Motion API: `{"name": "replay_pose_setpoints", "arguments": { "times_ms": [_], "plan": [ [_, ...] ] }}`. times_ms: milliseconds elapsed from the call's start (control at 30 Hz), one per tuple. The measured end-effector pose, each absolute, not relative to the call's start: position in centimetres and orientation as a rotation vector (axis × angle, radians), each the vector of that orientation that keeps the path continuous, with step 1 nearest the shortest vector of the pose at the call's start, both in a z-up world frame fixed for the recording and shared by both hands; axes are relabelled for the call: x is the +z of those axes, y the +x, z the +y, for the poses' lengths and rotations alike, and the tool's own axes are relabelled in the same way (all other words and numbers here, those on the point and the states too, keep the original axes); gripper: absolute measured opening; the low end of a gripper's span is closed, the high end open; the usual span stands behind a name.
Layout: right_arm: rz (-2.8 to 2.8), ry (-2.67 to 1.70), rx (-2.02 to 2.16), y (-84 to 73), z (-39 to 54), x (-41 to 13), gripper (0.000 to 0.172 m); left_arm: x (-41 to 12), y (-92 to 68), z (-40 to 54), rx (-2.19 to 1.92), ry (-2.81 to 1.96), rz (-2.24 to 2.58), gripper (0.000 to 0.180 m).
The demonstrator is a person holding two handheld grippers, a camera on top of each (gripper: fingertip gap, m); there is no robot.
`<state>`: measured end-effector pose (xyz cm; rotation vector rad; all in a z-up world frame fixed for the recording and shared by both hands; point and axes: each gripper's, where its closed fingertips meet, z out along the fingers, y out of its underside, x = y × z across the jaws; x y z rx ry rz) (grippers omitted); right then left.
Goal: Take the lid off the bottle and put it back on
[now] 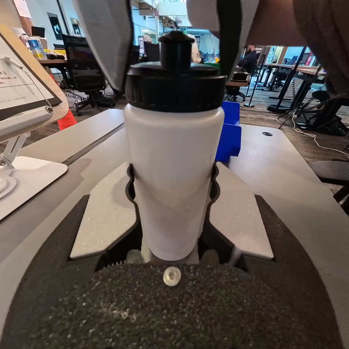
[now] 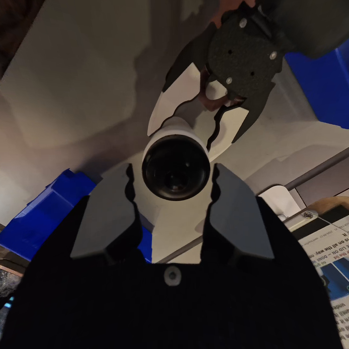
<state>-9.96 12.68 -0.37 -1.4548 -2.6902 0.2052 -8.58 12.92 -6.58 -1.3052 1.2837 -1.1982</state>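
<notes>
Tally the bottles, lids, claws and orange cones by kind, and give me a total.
White bottle: 1
Black lid, on the bottle: 1
Claws: 2, the left claw clamped on the bottle's body, the right claw open around the lid
Orange cone: 1
Total: 5

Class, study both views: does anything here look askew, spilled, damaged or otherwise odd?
Nothing stands out. The white bottle stands upright in the left gripper, its black lid sitting level, and no spill shows on the table.
</notes>
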Motion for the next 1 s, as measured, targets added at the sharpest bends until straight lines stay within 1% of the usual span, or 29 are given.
{"name": "replay_pose_setpoints", "arguments": {
  "times_ms": [33,200,400,700,1000],
  "plan": [
    [-2.689,-1.435,0.182,-9.9,13.0,-0.5,0.070,-6.7,-8.5,12.9,-1.199,-1.309,1.288,0.078],
    [-2.661,-1.433,0.239,-9.7,12.9,-0.5,0.069,-6.9,-8.4,12.9,-1.187,-1.314,1.288,0.078],
    [-2.608,-1.603,0.165,-9.7,13.2,-0.6,0.069,-7.0,-8.4,13.1,-1.175,-1.325,1.275,0.077],
    [-2.303,-2.078,0.108,-9.8,13.8,-0.6,0.069,-7.0,-8.6,13.5,-1.166,-1.347,1.232,0.077],
    [-1.769,-2.620,0.036,-9.6,14.4,-0.6,0.069,-6.9,-8.5,13.8,-1.134,-1.376,1.189,0.077]
  ]
}}
